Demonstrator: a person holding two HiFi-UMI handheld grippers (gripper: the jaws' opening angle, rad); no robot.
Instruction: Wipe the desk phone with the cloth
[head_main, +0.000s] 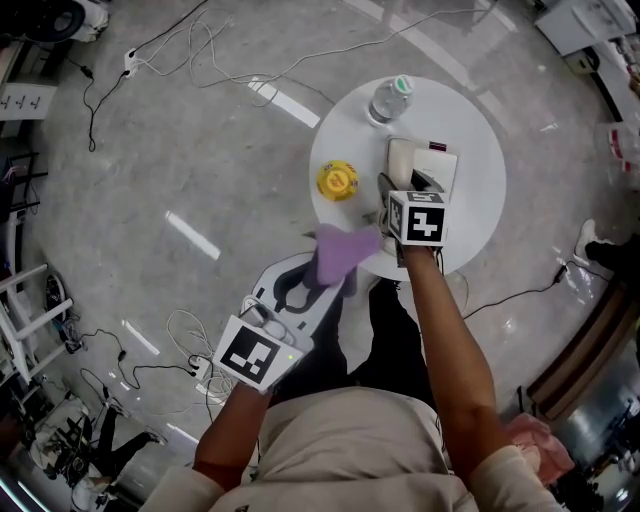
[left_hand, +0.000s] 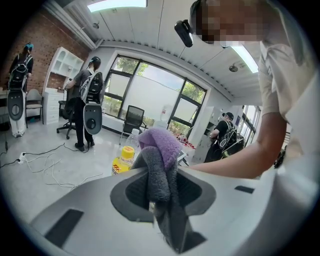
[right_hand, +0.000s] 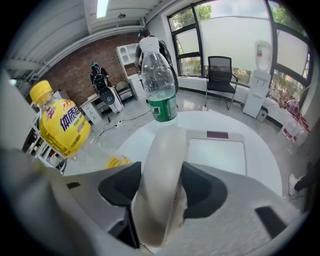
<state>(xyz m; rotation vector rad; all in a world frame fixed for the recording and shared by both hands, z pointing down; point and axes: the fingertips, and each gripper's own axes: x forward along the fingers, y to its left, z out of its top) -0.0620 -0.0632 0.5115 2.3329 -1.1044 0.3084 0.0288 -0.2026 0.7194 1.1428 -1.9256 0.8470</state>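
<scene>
Purple-grey cloth (head_main: 340, 252). Cream handset (right_hand: 160, 175), off-white desk phone (head_main: 432, 165), white surface (head_main: 480, 215). Yellow bottle (head_main: 338, 180); clear bottle (head_main: 390, 98), green label. Black-white square markers on left gripper (head_main: 322, 285), right gripper (head_main: 398, 192). Grey marbled floor (head_main: 200, 150).

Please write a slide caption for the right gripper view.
Right gripper closed on the handset, phone base and clear bottle behind on white table.
</scene>
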